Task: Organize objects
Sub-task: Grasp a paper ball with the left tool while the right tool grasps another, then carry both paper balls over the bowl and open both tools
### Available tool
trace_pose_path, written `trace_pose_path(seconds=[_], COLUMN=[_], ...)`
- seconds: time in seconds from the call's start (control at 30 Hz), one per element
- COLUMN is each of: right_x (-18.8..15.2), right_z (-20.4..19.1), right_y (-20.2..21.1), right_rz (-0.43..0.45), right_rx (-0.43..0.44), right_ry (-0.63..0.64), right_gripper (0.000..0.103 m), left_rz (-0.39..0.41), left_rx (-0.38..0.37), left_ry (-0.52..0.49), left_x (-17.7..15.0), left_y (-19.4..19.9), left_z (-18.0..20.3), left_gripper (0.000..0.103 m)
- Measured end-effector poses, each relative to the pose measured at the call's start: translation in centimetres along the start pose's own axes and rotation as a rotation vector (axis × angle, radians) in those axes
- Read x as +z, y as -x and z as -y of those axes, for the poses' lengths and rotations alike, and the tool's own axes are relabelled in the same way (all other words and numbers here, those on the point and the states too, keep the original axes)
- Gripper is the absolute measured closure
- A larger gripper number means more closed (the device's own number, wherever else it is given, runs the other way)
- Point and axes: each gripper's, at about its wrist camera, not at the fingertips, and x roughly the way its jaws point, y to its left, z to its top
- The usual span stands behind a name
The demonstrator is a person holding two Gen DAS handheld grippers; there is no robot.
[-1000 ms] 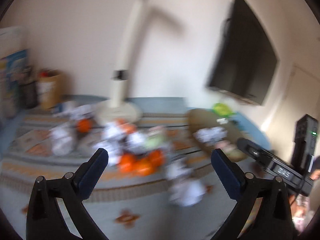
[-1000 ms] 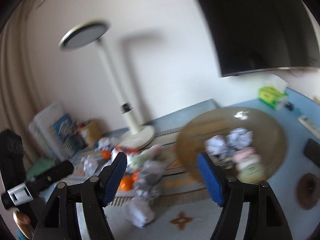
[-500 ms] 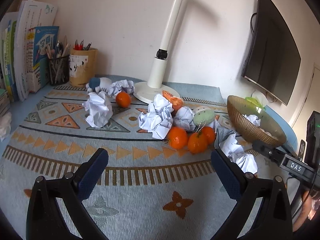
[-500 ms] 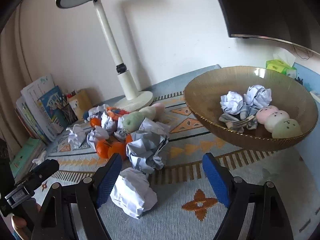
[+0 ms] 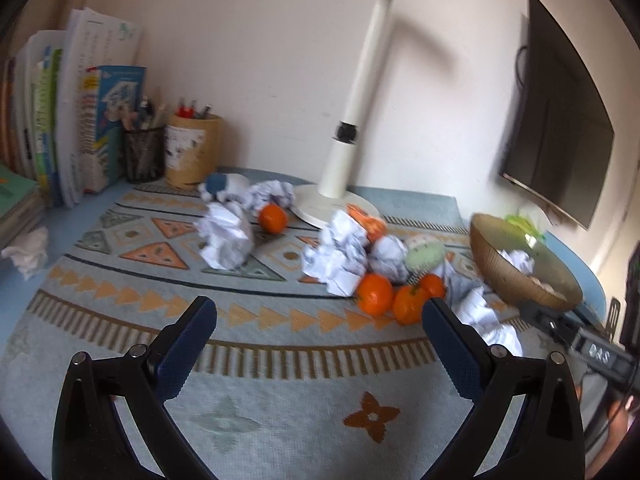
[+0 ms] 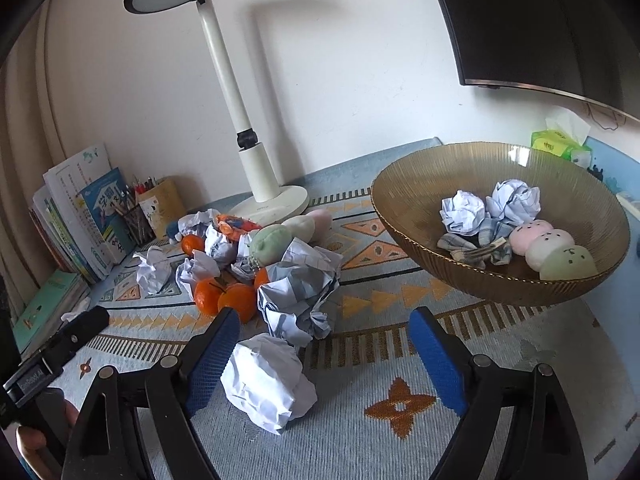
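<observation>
A crumpled paper ball (image 6: 268,386) lies on the patterned mat (image 6: 360,444) at the near edge of the clutter, between the fingers of the right gripper (image 6: 320,360) but closer to its left finger (image 6: 210,360); whether that finger touches it I cannot tell. The ball is a rough lump with no clear long axis. The right fingers are opening and do not press on it. Just behind it sits a larger grey-lined paper wad (image 6: 300,296), and beside that a cluster of tangerines (image 6: 224,298), more paper and soft plush toys (image 6: 272,242). To the right, the amber bowl (image 6: 416,184) holds two paper balls, a checked cloth and three plush toys, and its near rim overhangs the mat. Open mat lies in front of and to the right of the ball.

The left gripper (image 5: 320,344) hovers over bare mat, its fingers spread wide with nothing between them. Ahead of it stand the lamp base (image 5: 320,206), pen cups (image 5: 192,152) and books (image 5: 76,120) along the wall.
</observation>
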Motion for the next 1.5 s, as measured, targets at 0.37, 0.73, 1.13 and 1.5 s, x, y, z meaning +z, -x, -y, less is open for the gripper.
trace_pose_path(seconds=[0.37, 0.73, 1.13, 1.5], right_x=[-2.4, -2.8, -2.4, -3.1], right_z=[-4.2, -4.8, -4.9, -3.0], right_y=[-2.3, -4.6, -2.3, -3.3], right_rz=[-0.168, -0.241, -0.18, -0.244], right_rx=[-0.108, -0.089, -0.014, 0.025], right_ry=[0.115, 0.122, 0.128, 0.057], right_gripper=[0.028, 0.05, 0.054, 0.042], left_rz=[-0.155, -0.33, -0.265, -0.17], left_rx=[0.17, 0.117, -0.028, -0.024], left_ry=[-0.101, 0.04, 0.07, -0.155], left_x=[5.7, 6.4, 2.8, -3.0], left_y=[-7.3, -16.1, -5.5, -1.2], left_z=[-4.6, -7.3, -3.6, 4.5], left_gripper=[0.001, 0.048, 0.059, 0.059])
